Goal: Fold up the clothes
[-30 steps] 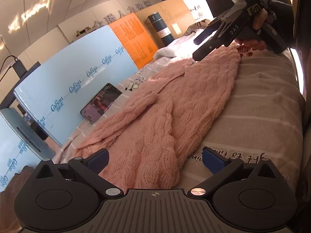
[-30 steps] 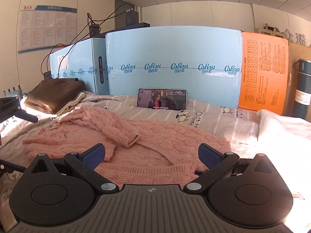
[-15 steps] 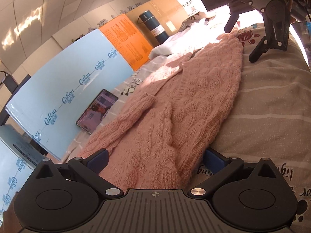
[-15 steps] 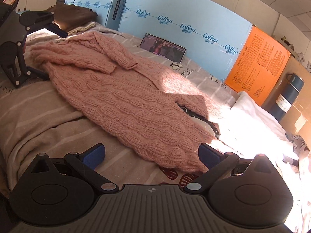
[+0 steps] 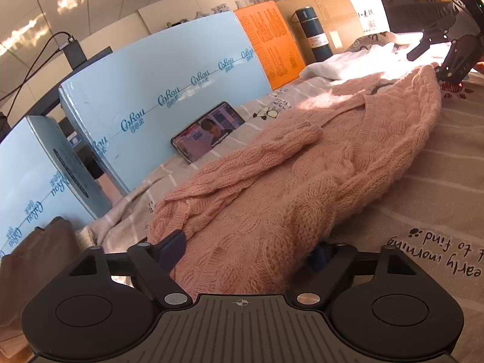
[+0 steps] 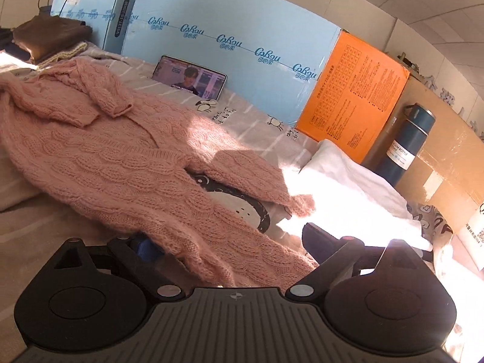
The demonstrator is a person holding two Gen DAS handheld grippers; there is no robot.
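Since the earlier frames, both grippers have advanced onto the near hem of the pink cable-knit sweater (image 5: 302,187), and we now find knit lying between each pair of fingers.

Left wrist view: we note the left gripper (image 5: 248,251) at 6 o'clock, its jaws closing around a bunched edge of the sweater; the right finger is partly buried in the knit. Whether the pads press yet, we cannot tell. The sweater lies spread on the striped bedsheet (image 5: 438,187), running from 6 toward 1 o'clock. A phone (image 5: 208,134) leans against the blue foam board (image 5: 157,87) at 11 o'clock. The right gripper (image 5: 435,60) sits at 2 o'clock, at the sweater's far end.

Right wrist view: we record the right gripper (image 6: 233,248) at 6 o'clock, jaws closing with the hem draped between them, the left finger under the fabric. A thermos (image 6: 405,148) stands at 3 o'clock beside the orange board (image 6: 351,96).
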